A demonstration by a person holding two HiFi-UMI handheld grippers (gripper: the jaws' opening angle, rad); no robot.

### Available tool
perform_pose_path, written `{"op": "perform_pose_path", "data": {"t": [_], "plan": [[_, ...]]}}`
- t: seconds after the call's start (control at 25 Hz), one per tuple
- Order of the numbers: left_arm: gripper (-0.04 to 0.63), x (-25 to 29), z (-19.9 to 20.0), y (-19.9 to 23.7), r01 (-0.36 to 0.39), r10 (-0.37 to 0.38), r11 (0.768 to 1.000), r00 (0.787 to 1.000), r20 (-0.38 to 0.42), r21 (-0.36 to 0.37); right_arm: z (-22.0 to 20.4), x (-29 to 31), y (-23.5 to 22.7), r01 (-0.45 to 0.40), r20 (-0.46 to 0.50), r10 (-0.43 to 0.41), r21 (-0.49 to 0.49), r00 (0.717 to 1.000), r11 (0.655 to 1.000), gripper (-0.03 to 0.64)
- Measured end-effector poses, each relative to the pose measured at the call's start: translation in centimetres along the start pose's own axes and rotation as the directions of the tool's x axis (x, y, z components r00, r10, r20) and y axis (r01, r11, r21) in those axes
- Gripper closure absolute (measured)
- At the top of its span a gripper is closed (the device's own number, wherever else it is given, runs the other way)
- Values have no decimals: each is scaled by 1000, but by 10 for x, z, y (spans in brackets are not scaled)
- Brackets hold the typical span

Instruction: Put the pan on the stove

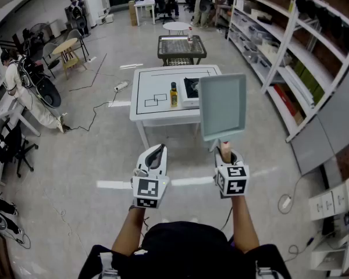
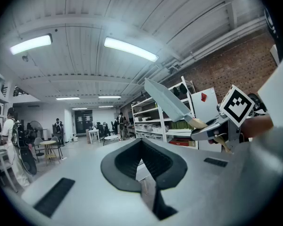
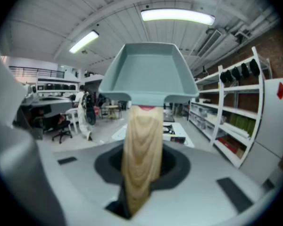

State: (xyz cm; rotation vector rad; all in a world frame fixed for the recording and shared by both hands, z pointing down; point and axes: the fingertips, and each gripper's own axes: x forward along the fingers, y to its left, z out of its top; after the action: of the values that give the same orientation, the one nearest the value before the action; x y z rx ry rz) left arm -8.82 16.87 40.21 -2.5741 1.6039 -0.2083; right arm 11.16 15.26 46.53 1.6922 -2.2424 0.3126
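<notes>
Pan aloft, wooden handle tight between jaws of right hand-held gripper.

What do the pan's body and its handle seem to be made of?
The pan body is probably metal under a matte, pale blue-green coating: the colour is smooth and even and the walls are thin, though the coating hides the base material. The handle looks like light, unpainted wood, with wavy grain lines running along it.

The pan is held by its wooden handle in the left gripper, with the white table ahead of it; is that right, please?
Not quite: the right gripper holds the pan by its wooden handle, as the right gripper view shows. The white table does stand ahead.
</notes>
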Motion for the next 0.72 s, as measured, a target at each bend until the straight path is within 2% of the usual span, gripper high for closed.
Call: {"op": "perform_pose_path", "data": {"t": [0.4, 0.72], "plan": [[571, 8, -5, -2, -7, 7, 1000, 1000, -17, 7, 2, 5, -5, -11, 2, 11, 6, 1000, 1000, 525], [571, 23, -7, -22, -14, 14, 1000, 999, -34, 14, -5, 7, -31, -23, -8, 24, 17, 1000, 1000, 525]]}}
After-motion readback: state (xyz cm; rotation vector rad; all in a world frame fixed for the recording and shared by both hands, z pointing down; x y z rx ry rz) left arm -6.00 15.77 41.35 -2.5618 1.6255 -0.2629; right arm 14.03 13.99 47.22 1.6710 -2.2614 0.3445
